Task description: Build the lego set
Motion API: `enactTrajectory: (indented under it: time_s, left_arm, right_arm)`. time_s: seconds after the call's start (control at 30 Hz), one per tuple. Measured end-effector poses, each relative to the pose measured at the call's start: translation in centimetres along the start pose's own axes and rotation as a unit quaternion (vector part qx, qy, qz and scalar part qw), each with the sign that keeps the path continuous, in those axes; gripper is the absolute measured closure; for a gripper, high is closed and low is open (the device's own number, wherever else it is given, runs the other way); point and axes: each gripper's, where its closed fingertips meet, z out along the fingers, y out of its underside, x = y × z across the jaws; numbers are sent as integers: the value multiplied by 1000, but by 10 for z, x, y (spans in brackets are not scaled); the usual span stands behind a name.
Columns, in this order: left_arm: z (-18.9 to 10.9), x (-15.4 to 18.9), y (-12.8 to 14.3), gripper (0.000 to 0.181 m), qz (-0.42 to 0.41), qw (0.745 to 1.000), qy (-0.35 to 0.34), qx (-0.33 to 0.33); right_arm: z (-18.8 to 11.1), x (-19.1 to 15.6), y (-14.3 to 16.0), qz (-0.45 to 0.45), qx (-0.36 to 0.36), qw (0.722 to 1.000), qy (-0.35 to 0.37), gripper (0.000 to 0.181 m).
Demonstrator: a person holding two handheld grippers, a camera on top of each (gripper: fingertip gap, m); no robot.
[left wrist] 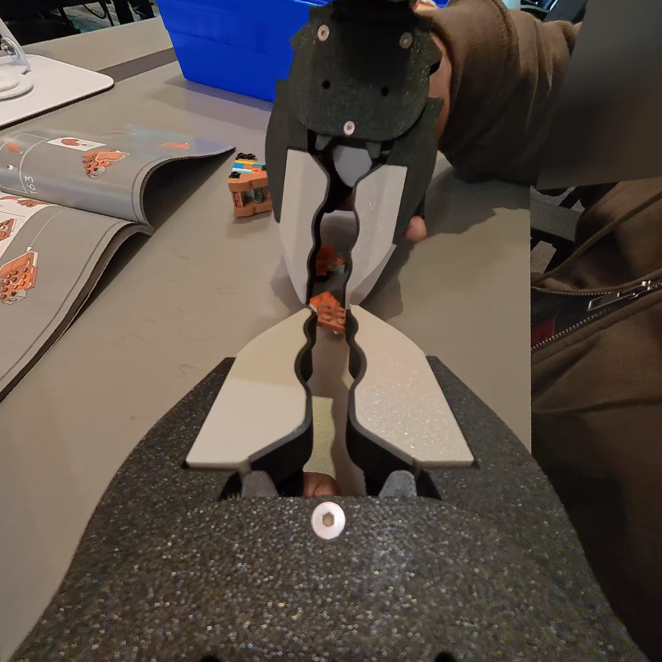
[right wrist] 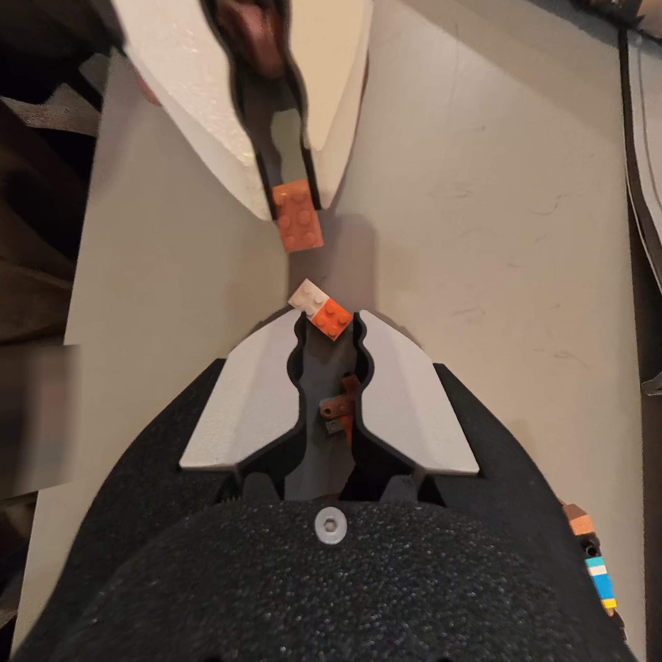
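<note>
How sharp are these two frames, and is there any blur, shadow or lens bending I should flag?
Left wrist view: mostly sharp, the brown brick at the fingers readable; the booklet bends toward the edge from the wide lens. Right wrist view: softer, the far gripper smeared by motion; the orange and white piece stays fairly crisp, with a soft shadow on the table.

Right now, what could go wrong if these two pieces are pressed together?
1. The left tongs grip the orange plate only at one end, so pressing could lever it out.
2. The white-and-orange piece sits skewed in the right tongs, seemingly pinched by its corners; it may twist or drop.
</note>
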Motion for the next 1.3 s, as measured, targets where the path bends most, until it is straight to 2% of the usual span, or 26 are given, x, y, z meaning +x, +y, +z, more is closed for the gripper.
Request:
enactTrajectory:
  time_s: [0.13,0.27,0.63,1.03,1.3]
  left_arm:
    - [2,9,-6,166,-5,999,31,16]
    - [6,24,-14,166,-18,995,91,35]
    - [19,56,-22,166,-3,980,194,37]
    - [33,63,-9,165,1,975,220,-29]
    - [42,62,0,158,11,975,210,-75]
  right_arm:
    - [-12,-9,-7,-29,37,999,-9,157]
    - [-22,-23,-10,-61,64,996,-28,157]
    - [-41,-48,-6,-100,114,988,-35,157]
    - [-42,-53,4,-108,129,985,-39,159]
    - [-43,-51,4,-111,135,984,-33,159]
